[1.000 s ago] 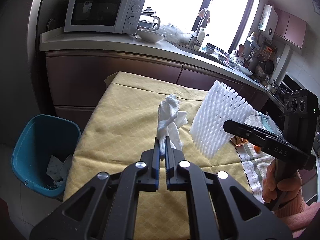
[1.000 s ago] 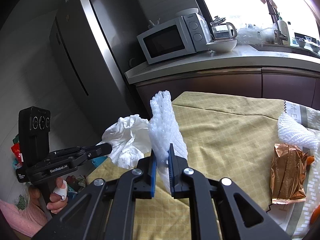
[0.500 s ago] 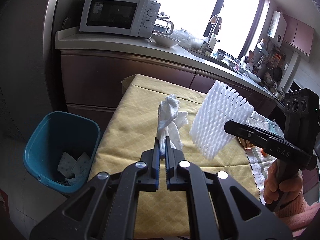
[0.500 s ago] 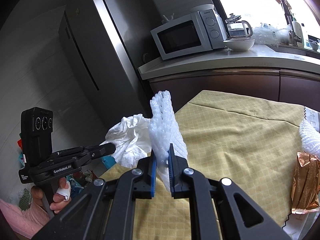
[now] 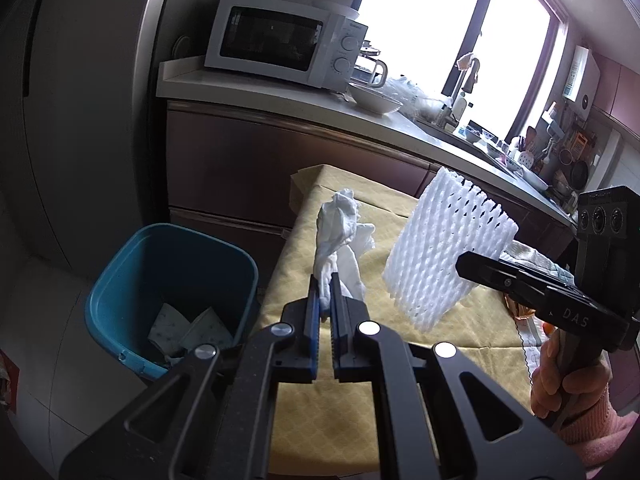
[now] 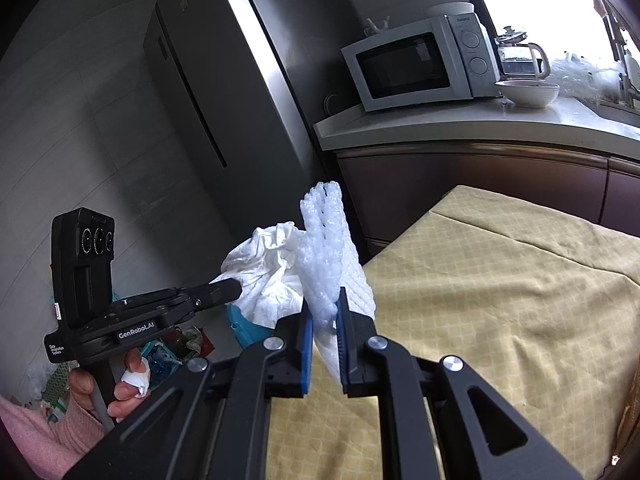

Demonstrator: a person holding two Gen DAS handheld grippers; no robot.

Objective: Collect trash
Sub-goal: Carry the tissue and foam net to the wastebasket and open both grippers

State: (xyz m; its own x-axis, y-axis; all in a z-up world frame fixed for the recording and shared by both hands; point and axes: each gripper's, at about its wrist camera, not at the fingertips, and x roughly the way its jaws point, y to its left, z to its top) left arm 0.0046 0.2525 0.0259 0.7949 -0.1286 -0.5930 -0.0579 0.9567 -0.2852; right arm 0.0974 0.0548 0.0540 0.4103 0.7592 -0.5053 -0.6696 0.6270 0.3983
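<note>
My left gripper (image 5: 325,280) is shut on a crumpled white tissue (image 5: 339,236) and holds it above the left edge of the yellow tablecloth (image 5: 352,392). My right gripper (image 6: 324,304) is shut on a white foam fruit net (image 6: 330,256), held up beside the tissue (image 6: 266,272). The net also shows in the left wrist view (image 5: 444,252), to the right of the tissue. A teal trash bin (image 5: 168,292) stands on the floor left of the table, below and left of both grippers, with paper scraps inside.
A dark kitchen counter (image 5: 280,92) with a microwave (image 5: 280,40), a bowl and a kettle runs behind the table. A fridge (image 6: 224,92) stands at the left. A copper-coloured wrapper (image 5: 520,312) lies on the table at the right.
Both grippers have moved left with their loads, from over the table toward its left edge. The bin now sits nearer the middle of the left wrist view.
</note>
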